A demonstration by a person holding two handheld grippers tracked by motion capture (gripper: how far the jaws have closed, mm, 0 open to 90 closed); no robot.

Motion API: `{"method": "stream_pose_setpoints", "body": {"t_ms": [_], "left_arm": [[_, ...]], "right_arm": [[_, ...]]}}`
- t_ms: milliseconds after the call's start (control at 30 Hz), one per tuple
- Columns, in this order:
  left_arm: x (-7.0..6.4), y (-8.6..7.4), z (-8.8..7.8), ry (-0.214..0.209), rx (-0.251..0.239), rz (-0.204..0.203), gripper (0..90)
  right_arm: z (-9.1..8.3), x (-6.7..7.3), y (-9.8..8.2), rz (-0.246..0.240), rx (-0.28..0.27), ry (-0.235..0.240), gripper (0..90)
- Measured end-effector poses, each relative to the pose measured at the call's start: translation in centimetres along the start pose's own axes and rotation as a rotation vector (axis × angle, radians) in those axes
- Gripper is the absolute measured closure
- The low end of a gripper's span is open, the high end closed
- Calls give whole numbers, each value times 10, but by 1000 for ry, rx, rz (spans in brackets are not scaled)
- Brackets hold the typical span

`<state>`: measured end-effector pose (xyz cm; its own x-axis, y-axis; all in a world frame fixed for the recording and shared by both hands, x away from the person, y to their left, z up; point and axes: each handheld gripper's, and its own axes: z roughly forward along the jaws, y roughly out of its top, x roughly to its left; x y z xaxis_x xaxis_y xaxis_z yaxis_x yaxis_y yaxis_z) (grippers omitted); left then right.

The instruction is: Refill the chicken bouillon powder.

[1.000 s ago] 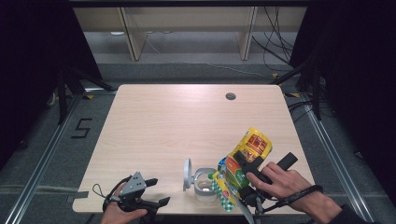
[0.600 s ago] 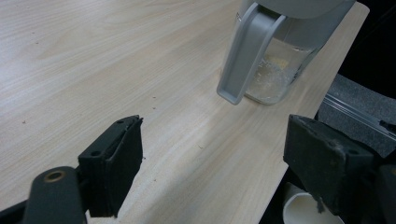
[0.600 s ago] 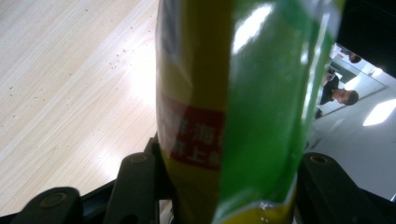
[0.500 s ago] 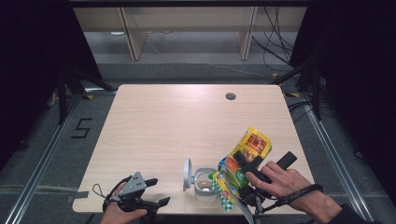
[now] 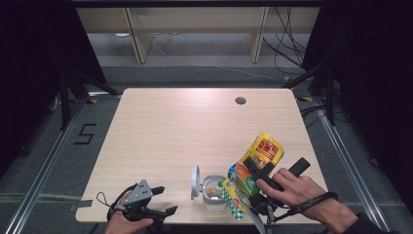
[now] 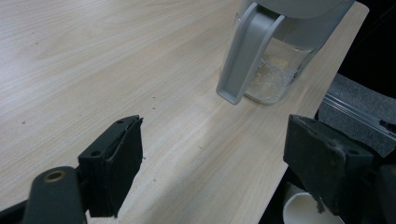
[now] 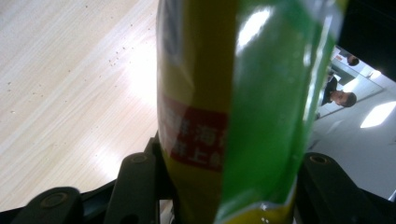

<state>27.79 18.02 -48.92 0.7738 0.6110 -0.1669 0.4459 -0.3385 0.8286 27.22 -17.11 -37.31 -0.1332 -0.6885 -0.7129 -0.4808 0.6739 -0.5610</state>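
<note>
The right gripper [image 5: 253, 168] pinches a yellow-green snack bag [image 5: 255, 161], tilted over the clear jar [image 5: 213, 191] at the table's [image 5: 195, 126] near edge; the left gripper [image 5: 160, 204], jaws spread and empty, rests near left

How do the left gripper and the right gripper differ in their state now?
The left gripper is open with nothing between its jaws; the right gripper is shut on the snack bag. The left sits low by the table edge; the right tilts the bag over the jar.
</note>
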Motion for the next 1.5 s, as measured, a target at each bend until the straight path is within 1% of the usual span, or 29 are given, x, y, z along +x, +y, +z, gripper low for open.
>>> {"method": "stream_pose_setpoints", "body": {"t_ms": [67,333,367,433,467,533,567,600,667,733,767,833,867,900,967,1100,1133,1167,1200,1267,1300,1333,1400,1433,1500], "left_arm": [[0,0,0,-3,3,1,191],[0,0,0,0,0,2,191],[0,0,0,0,1,2,191],[0,0,0,0,1,2,191],[0,0,0,0,1,2,191],[0,0,0,-3,4,-1,191],[1,0,0,-5,4,5,191],[1,0,0,-4,3,3,191],[1,0,0,-4,2,2,191],[1,0,0,-4,3,2,191],[1,0,0,-4,2,3,191],[1,0,0,-4,3,4,191],[1,0,0,-4,2,3,191],[1,0,0,-4,2,3,191],[1,0,0,-4,3,2,191],[1,0,0,-4,1,3,191],[1,0,0,-4,2,2,191],[1,0,0,-4,1,2,191],[1,0,0,-4,1,2,191],[1,0,0,1,6,5,191],[1,0,0,1,6,6,191],[1,0,0,2,6,6,191],[0,0,0,0,0,3,191],[0,0,0,0,0,3,191],[0,0,0,0,0,3,191]], "right_arm": [[0,0,0,-4,0,-8,574],[0,1,0,-10,-2,-8,575],[0,1,0,-14,0,-19,575],[-1,1,0,-11,0,-17,575],[-1,2,1,6,3,-16,575],[-1,3,1,18,2,11,575],[-1,3,1,20,4,4,575],[-1,3,2,16,5,-5,576],[-1,3,2,16,2,5,576],[-1,2,2,16,2,3,576],[-1,3,2,15,5,-7,576],[-1,3,2,16,5,-5,576],[-1,3,2,15,5,-11,576],[0,3,1,19,1,6,576],[-1,3,1,15,1,-5,576],[-1,3,2,17,0,-3,577],[-1,3,2,19,0,-9,577],[0,3,1,22,-6,9,577],[-1,3,1,15,-3,-4,577],[-1,3,1,16,0,-13,577],[1,1,0,-20,-18,-3,577],[0,1,0,-23,-11,-14,578],[0,1,0,-26,-10,-13,578],[1,1,0,-26,-16,1,578],[0,1,0,-30,-8,-13,578]]}}
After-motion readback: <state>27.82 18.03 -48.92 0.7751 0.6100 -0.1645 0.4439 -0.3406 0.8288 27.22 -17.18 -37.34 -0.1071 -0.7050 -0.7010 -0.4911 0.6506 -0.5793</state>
